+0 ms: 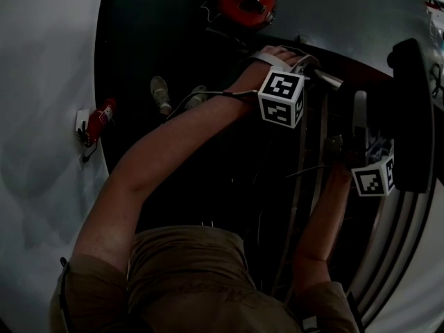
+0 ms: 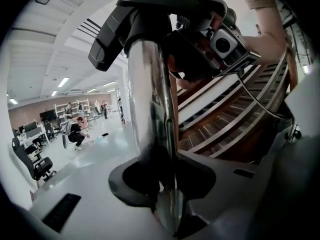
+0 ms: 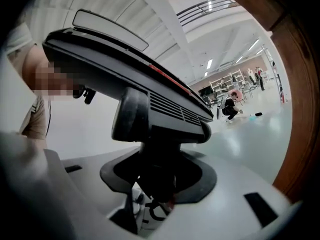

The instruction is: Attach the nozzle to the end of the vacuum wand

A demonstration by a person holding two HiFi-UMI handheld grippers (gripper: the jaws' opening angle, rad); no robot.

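Between the jaws of the left gripper (image 2: 165,184) a chrome vacuum wand (image 2: 150,109) is clamped, the jaws being drawn narrow against its shaft. Ahead of those jaws the wand is seen to run upward and away, and its far end is met by the black nozzle (image 2: 145,14). Whether the nozzle is fully seated on the wand cannot be told.

Between the jaws of the right gripper (image 3: 157,181) the nozzle's neck (image 3: 150,134) is held, with the jaws set partly apart round it. The broad head of the nozzle is spread crosswise just ahead of and above those jaws.

In the head view the two grippers are observed near each other. The wand is seen projecting from the left gripper's jaws toward the nozzle, which stands just beyond the right gripper's jaws.

A brown slatted structure (image 2: 235,129) is noted to the right of the left gripper's jaws, behind the wand.
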